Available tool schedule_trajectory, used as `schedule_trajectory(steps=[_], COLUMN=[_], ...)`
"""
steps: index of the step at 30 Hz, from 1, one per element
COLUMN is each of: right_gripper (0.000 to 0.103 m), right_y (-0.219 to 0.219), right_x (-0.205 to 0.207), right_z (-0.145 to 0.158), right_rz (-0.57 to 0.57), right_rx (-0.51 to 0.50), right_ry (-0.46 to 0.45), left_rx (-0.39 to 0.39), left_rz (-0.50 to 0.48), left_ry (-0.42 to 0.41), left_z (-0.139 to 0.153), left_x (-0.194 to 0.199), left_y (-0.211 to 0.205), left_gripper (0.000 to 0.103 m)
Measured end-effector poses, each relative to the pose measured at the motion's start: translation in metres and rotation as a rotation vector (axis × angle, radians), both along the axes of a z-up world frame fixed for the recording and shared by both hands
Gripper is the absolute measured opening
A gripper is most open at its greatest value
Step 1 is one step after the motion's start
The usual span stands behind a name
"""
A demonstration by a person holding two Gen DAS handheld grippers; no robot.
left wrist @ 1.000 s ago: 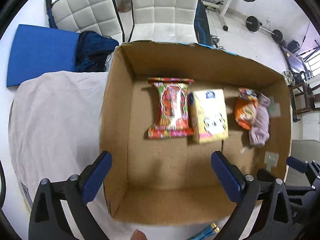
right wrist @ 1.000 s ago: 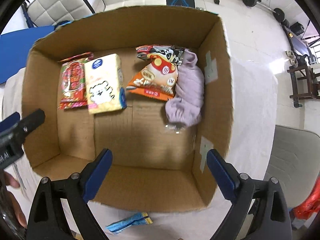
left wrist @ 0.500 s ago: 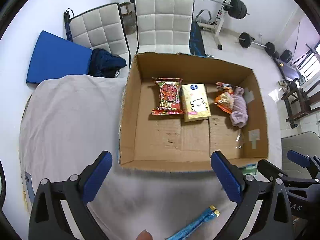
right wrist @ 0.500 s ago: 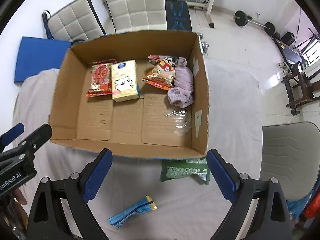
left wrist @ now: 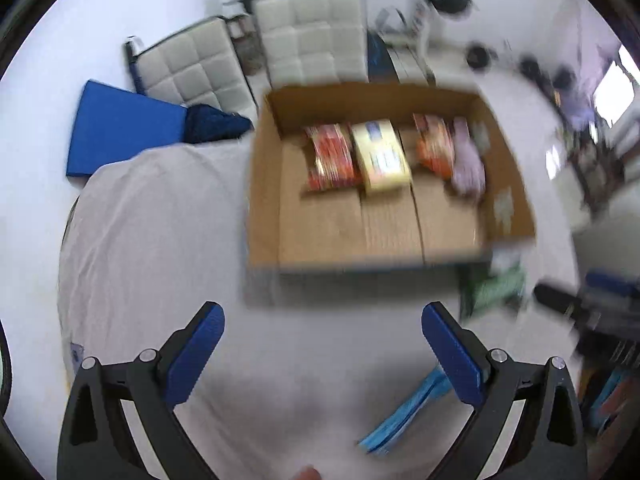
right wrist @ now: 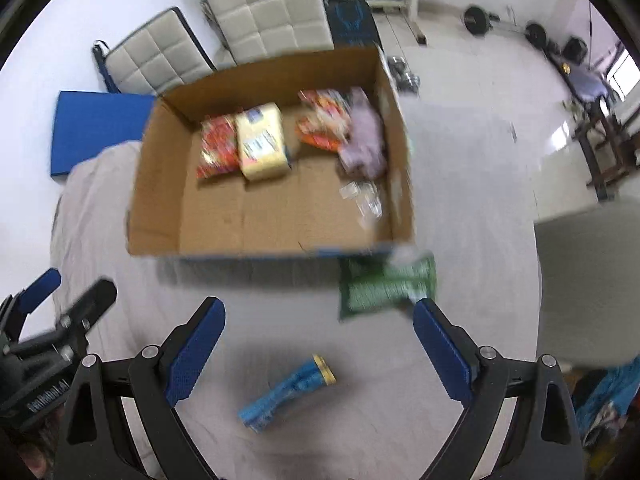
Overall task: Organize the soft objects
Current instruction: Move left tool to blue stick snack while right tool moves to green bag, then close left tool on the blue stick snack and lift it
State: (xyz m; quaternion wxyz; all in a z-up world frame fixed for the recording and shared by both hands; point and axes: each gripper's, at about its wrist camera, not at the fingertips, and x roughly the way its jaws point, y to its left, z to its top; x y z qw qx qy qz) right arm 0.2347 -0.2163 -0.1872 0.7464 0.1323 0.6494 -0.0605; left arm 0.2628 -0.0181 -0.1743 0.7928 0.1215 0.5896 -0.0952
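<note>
Left gripper (left wrist: pixel 322 338) wide, empty; right gripper (right wrist: pixel 318 330) wide, empty; blue packet (right wrist: pixel 286 392) between its fingers; box (right wrist: pixel 160 184) ahead.

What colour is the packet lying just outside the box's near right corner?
Green, with white at its top edge; the packet shows best in the right wrist view.

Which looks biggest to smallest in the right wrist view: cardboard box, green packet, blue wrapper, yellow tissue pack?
1. Brown cardboard box
2. Green packet
3. Yellow tissue pack, close to the packet and farther away, so unsure
4. Blue wrapper
</note>
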Motion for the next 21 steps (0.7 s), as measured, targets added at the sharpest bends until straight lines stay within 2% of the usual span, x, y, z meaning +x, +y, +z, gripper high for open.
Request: schedule_trajectory(steps=[2,4,7,9,11,13,15,16,17,18,21], right_gripper=[0.097,0.097,0.097,0.097,0.097,0.097,0.097,0.097,0.097,0.097,0.097], right_y=[-0.008,-0.016,-0.027,-0.031,-0.035,-0.039,-0.042,-0.044,-0.046,-0.049,-0.063], right_x=[-0.018,-0.037,-0.063,-0.073,-0.081,-0.087,-0.089,-0.089,-0.088,-0.086,-0.079], right_z=[-0.022,-0.051,-0.088,-0.105,-0.117,-0.125,-0.128,-0.129,-0.13,-0.13,-0.132], right_rz=[-0.019,-0.043,-0.083,-0.092,-0.107,-0.118,-0.123,-0.122,-0.124,-0.129,-0.201], right_rx=[0.008,0.015,0.039,0.034,0.047,0.064,0.077,0.08,0.083,0.096,0.197], right_ry=[0.054,0.124,0.211,0.245,0.27,0.289,0.29,0.286,0.283,0.274,0.242], left_rx=[0.042,0.057,0.09,0.111,0.132,0.151,0.174,0.155,0.128,0.109,0.056], left_rz=[-0.069,-0.134,-0.207,-0.247,-0.276,-0.304,-0.321,-0.316,-0.297,-0.284,-0.195], left_ry=[0.077,0.191,0.303,0.361,0.409,0.446,0.471,0.475,0.475,0.483,0.455], left_z=[-0.034,-0.071,-0.12,-0.146,-0.172,-0.193,-0.21,-0.211,-0.207,-0.204,-0.191], left_x=[-0.025,-0.049,-0.077,-0.089,-0.099,-0.104,-0.106,-0.105,-0.1,-0.096,-0.074], left_y=[-0.008,-0.017,-0.033,-0.044,-0.055,-0.065,-0.074,-0.075,-0.076,-0.077,-0.073], left_gripper=[0.101,0.101,0.101,0.096,0.086,0.083,0.065,0.056,0.036,0.03,0.026])
